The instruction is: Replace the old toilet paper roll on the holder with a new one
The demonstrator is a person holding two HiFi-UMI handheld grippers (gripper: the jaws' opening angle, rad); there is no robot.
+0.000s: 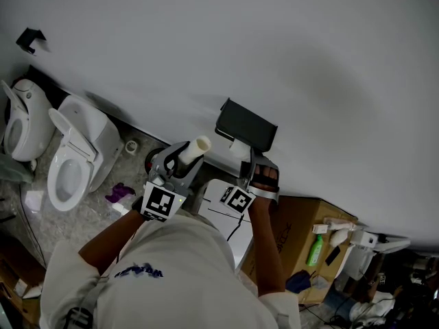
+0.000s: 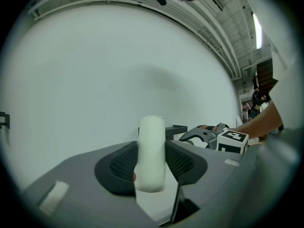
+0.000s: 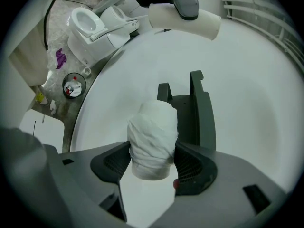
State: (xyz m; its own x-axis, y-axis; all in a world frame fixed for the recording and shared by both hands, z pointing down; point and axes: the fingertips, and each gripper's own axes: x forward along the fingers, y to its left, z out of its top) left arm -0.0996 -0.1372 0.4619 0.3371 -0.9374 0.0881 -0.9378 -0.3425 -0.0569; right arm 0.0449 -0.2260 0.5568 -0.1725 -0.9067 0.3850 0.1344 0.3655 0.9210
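Right gripper view: right gripper jaws clamp new roll mid-body, just short of holder. Roll likely light, soft, crushable; outer wraps may slip, so use min. force. Left gripper jaws pinch old bare tube, apart from holder.

Two toilets at the left of the head view; two grippers, the left gripper and the right gripper; two white rolls, a smooth roll and a wrapped roll; one black holder, one cardboard box and one green bottle at lower right
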